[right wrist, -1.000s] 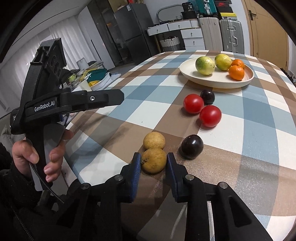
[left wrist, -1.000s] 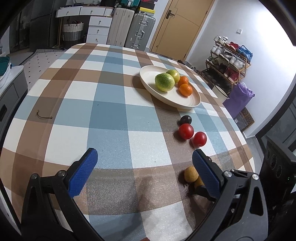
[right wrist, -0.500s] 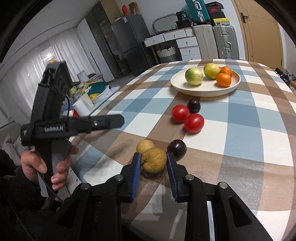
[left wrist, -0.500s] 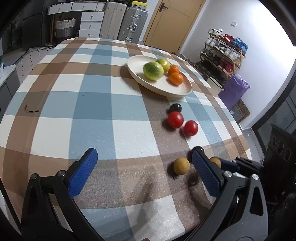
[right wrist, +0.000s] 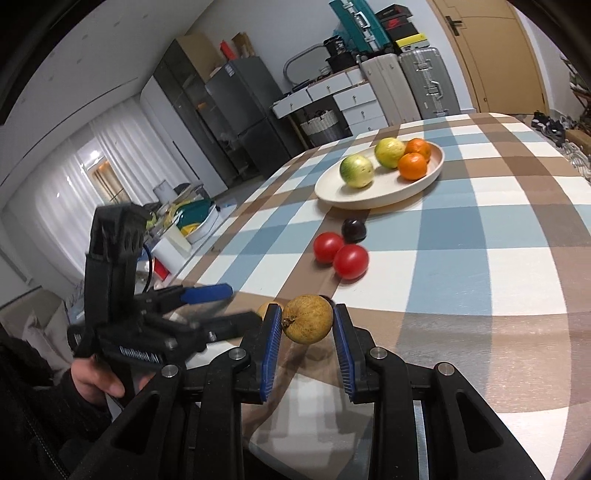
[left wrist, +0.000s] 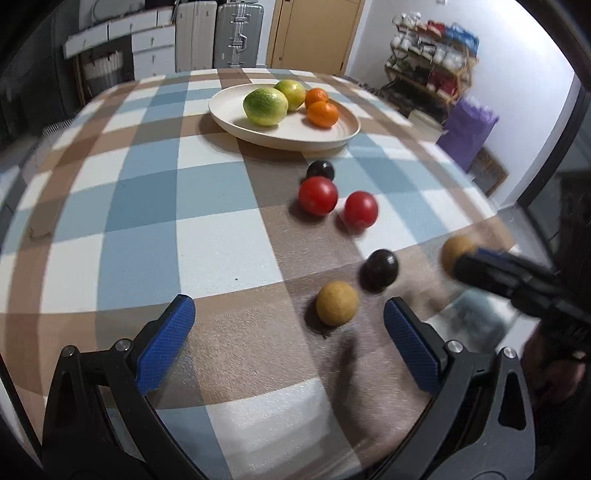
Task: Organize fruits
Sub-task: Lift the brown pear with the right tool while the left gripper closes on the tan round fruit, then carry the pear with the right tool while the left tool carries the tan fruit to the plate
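Note:
My right gripper (right wrist: 306, 321) is shut on a tan round fruit (right wrist: 307, 324) and holds it above the checked table; it also shows in the left wrist view (left wrist: 457, 251). My left gripper (left wrist: 288, 321) is open and empty, just short of a second tan fruit (left wrist: 337, 302) on the cloth. A dark plum (left wrist: 382, 267), two red tomatoes (left wrist: 318, 195) (left wrist: 360, 209) and another dark plum (left wrist: 320, 170) lie between it and the cream plate (left wrist: 332, 136), which holds two green fruits (left wrist: 265, 106) and two oranges (left wrist: 323, 113).
The table's right edge (left wrist: 491, 218) is close to the held fruit. Beyond are suitcases (left wrist: 240, 33), a shoe rack (left wrist: 432, 55) and a purple bag (left wrist: 469, 129). A side counter with dishes (right wrist: 184, 225) stands left of the table.
My right gripper has lifted the tan fruit off the table. My left gripper has moved forward and right, toward the second tan fruit.

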`<state>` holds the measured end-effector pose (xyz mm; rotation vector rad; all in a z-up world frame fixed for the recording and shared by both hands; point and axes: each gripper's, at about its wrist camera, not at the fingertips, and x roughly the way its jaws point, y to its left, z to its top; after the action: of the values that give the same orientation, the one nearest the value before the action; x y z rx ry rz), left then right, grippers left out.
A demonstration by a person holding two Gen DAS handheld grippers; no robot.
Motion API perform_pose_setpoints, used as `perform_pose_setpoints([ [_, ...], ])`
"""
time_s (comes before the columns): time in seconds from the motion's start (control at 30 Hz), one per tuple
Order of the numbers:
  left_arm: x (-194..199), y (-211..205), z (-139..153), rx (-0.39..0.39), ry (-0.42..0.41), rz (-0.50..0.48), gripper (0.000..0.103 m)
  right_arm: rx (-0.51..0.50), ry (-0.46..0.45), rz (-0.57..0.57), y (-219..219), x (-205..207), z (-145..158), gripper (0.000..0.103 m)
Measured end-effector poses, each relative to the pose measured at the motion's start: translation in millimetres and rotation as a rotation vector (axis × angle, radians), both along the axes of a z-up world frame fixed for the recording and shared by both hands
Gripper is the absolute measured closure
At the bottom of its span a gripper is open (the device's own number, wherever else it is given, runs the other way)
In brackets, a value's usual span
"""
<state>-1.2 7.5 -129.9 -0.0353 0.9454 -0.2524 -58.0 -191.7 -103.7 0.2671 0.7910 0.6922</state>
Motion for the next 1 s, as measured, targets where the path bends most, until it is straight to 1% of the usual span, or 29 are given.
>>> perform_pose_setpoints([
  [0.03, 0, -3, -1, 0.021, -0.004, -0.002, 0.001, 0.004, 0.000, -0.011, -2, 0, 0, 0.074],
  [0.2, 2, -12, -4, 0.069, -0.007, -0.003, 0.002, 0.030, 0.006, -0.045, -14, 2, -1, 0.074],
  [0.23, 2, -14, -4, 0.084, -0.011, -0.002, 0.004, 0.033, 0.004, -0.048, -16, 1, -1, 0.074],
  [0.3, 3, -18, -4, 0.103, -0.014, -0.017, 0.015, 0.038, 0.002, -0.052, -18, 2, -1, 0.074],
  [0.37, 4, -23, -6, 0.098, 0.003, -0.052, 0.040, 0.044, -0.002, -0.055, -21, 2, 0, 0.074],
  [0.4, 4, -25, -5, 0.116, -0.008, -0.054, 0.044, 0.048, -0.004, -0.054, -22, 2, 0, 0.074],
  [0.47, 4, -28, -3, 0.112, -0.011, -0.073, 0.075, 0.050, -0.007, -0.054, -24, 2, 1, 0.074],
  [0.5, 3, -29, -3, 0.113, -0.011, -0.075, 0.082, 0.051, -0.009, -0.051, -24, 3, 2, 0.074],
  [0.57, 4, -32, -1, 0.127, -0.013, -0.078, 0.081, 0.053, -0.015, -0.046, -25, 4, 3, 0.074],
  [0.77, 5, -37, 6, 0.133, -0.023, -0.084, 0.081, 0.066, -0.030, -0.039, -25, 10, 8, 0.074],
  [0.83, 7, -38, 10, 0.130, -0.028, -0.086, 0.081, 0.070, -0.031, -0.033, -24, 12, 9, 0.074],
  [0.9, 8, -39, 13, 0.144, -0.026, -0.081, 0.081, 0.065, -0.030, -0.037, -23, 17, 11, 0.074],
  [1.0, 8, -41, 23, 0.138, -0.044, -0.088, 0.081, 0.060, -0.024, -0.039, -22, 23, 12, 0.074],
])
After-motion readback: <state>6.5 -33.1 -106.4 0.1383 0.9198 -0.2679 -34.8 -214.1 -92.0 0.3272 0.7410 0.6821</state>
